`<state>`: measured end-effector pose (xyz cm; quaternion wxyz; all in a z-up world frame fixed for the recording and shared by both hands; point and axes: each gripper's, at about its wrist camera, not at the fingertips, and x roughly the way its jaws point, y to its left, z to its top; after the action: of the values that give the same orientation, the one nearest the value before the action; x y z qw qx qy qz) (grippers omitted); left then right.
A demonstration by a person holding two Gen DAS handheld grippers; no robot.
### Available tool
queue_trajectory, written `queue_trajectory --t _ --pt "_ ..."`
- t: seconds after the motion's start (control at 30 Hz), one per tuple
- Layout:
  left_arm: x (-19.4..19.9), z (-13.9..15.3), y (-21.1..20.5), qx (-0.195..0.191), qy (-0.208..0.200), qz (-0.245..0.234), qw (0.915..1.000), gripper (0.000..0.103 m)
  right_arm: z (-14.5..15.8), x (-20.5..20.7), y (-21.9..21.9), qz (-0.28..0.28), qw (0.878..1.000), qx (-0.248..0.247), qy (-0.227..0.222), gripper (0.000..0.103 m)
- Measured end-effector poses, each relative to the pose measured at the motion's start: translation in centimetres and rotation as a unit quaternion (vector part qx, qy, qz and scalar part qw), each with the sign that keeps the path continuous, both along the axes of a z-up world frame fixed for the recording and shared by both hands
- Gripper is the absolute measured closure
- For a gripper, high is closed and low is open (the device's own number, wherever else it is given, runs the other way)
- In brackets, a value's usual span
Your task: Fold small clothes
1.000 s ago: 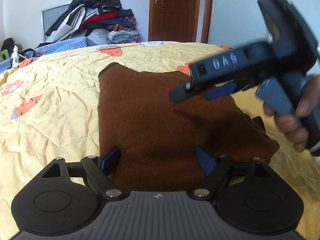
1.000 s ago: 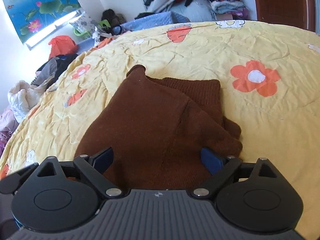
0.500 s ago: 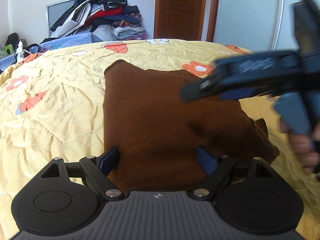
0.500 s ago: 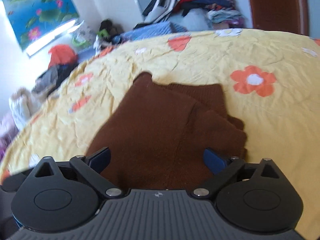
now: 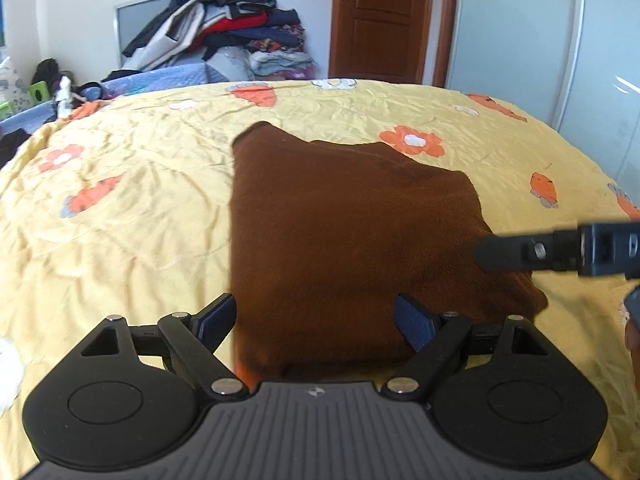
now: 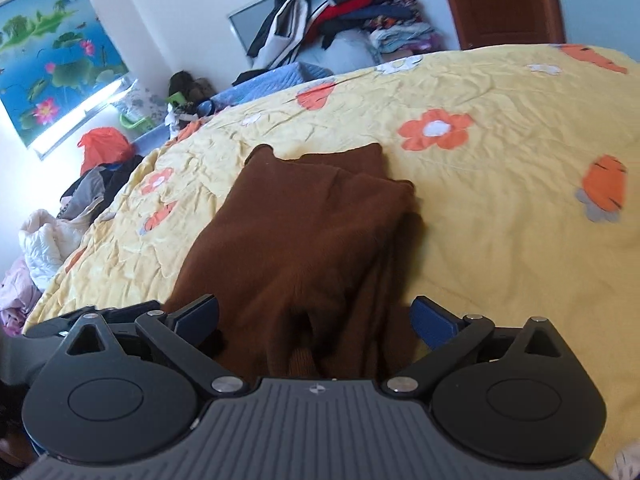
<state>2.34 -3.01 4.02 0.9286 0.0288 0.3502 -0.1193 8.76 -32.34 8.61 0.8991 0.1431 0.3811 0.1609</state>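
Observation:
A brown knitted garment (image 5: 340,220) lies folded on the yellow flowered bedspread (image 5: 120,220). My left gripper (image 5: 316,316) hovers open over the garment's near edge, its blue pads apart and gripping nothing. From the right edge of the left wrist view, one finger (image 5: 520,252) of my right gripper reaches over the garment's right side. In the right wrist view the right gripper (image 6: 316,316) is over the near end of the garment (image 6: 304,232). Its jaws are opening wide, and the cloth lies below them, unpinched. The layered right edge of the fold shows there.
A heap of clothes (image 5: 224,36) is piled behind the bed, beside a wooden door (image 5: 384,20) and a pale wardrobe (image 5: 540,60). More clothes (image 6: 60,216) lie left of the bed under a lotus poster (image 6: 52,60). Bedspread (image 6: 500,240) stretches right of the garment.
The right gripper has swung right and down to the edge of the left wrist view, and its jaws have widened. The left gripper has hardly moved.

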Motion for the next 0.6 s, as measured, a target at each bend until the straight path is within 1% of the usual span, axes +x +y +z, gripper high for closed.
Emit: queue_trajectory --t 0.13,0.2,0.27,0.3,0.33,0.37,0.4,0.43,0.47,0.5,0.53,0.6 --pt "-3.3 -0.8 1.2 -0.019 0.011 0.018 0.9996 0.016 -1.0 -3.4 0.2 -0.017 0.999 -0.034 0.007 0.000" --pt "-4.8 -1.8 1.5 -0.014 0.016 0.034 0.9992 0.016 -2.0 -5.0 0.8 -0.026 0.997 -0.069 0.015 0.000" --pt "-5.4 -3.1 1.8 -0.014 0.039 0.043 0.9982 0.016 -3.1 -6.2 1.5 -0.031 0.994 -0.099 0.021 0.000" --pt "-5.8 -3.4 1.8 -0.003 0.031 0.045 0.9985 0.015 -3.3 -7.0 1.9 -0.031 0.993 -0.116 0.004 0.000" --pt "-6.2 -3.5 1.6 0.017 0.017 0.049 0.9985 0.015 -3.6 -7.5 2.4 -0.031 0.990 -0.134 -0.005 0.000" --pt "-6.2 -3.6 1.6 0.028 0.017 0.050 0.9982 0.014 -3.9 -7.8 3.0 -0.028 0.987 -0.155 -0.012 0.000" --pt "-6.1 -3.7 1.7 0.022 0.018 0.049 0.9984 0.009 -4.1 -8.0 3.6 -0.026 0.984 -0.176 -0.016 0.000" --pt "-6.0 -3.8 2.0 0.015 0.013 0.052 0.9984 0.002 -4.3 -8.0 4.1 -0.026 0.981 -0.193 -0.019 0.000" --pt "-5.8 -4.2 2.1 0.019 0.007 0.059 0.9980 0.000 -4.5 -8.1 4.3 -0.026 0.979 -0.198 -0.029 0.000" --pt "-5.9 -4.4 2.2 0.018 -0.006 0.066 0.9976 0.000 -4.8 -8.3 4.2 -0.029 0.980 -0.193 -0.042 0.000" --pt "-5.8 -4.4 2.3 0.012 -0.007 0.072 0.9973 0.000 -4.9 -8.3 4.1 -0.032 0.980 -0.191 -0.048 0.000" --pt "-5.7 -4.3 2.2 0.015 -0.007 0.073 0.9972 0.000 -4.9 -8.3 4.1 -0.033 0.980 -0.191 -0.049 0.000"
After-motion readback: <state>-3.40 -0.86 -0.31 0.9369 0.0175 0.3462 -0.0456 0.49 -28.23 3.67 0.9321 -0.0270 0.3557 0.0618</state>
